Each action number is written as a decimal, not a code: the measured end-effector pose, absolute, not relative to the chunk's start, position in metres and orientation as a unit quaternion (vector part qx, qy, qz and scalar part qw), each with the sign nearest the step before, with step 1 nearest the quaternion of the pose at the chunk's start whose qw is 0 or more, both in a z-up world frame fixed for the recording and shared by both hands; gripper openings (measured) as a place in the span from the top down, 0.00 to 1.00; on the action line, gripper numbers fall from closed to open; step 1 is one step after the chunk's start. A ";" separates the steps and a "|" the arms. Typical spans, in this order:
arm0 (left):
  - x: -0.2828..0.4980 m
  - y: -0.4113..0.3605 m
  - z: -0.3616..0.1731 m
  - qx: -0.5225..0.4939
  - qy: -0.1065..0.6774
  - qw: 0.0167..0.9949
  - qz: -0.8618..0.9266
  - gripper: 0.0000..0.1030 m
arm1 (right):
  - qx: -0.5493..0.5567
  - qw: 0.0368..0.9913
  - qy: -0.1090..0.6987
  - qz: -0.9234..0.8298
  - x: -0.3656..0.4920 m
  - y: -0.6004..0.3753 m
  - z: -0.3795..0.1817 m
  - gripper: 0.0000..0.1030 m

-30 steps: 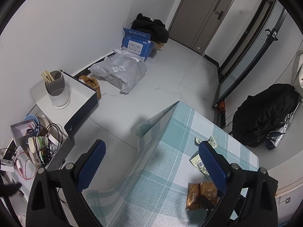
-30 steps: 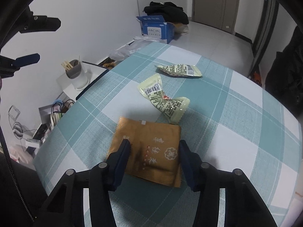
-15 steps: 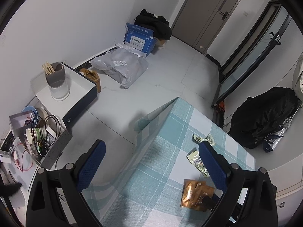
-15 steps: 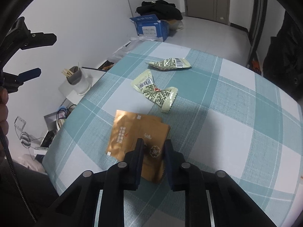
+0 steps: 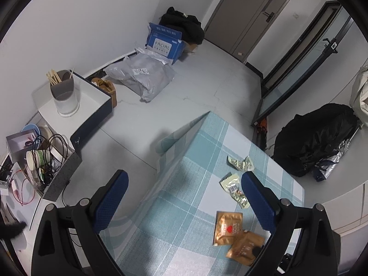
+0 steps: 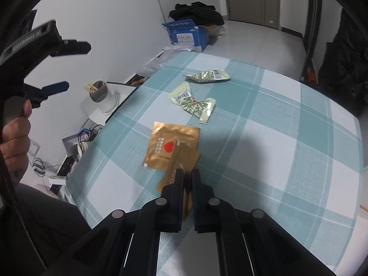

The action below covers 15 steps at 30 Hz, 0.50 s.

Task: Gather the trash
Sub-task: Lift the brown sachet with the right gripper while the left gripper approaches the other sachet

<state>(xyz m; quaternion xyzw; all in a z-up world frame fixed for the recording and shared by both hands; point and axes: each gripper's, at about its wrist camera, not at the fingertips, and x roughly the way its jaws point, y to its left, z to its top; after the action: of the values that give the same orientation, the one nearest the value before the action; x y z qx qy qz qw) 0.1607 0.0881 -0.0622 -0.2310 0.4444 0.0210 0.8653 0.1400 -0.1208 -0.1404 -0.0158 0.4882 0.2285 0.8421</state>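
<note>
The blue box (image 5: 164, 43) on the floor at twelve o'clock reads "FACIAL". The gold packet (image 5: 227, 227) shows a red heart with what may be "LOVE".

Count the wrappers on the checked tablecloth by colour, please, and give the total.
Brown-gold wrappers: 2, one flat with a red heart, one pinched by the right gripper.
Pale green wrappers: 2.
Total: 4.
</note>
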 end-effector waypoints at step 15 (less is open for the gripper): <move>0.161 0.005 -0.095 -0.100 0.543 0.831 -0.065 0.07 | 0.045 0.866 0.452 0.208 0.122 -0.173 -0.113 0.97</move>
<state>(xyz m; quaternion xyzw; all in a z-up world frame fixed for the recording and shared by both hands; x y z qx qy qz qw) 0.1612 0.0053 -0.0953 -0.0996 0.5431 -0.0652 0.8312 0.1223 -0.1734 -0.1130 0.0450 0.4520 0.2084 0.8662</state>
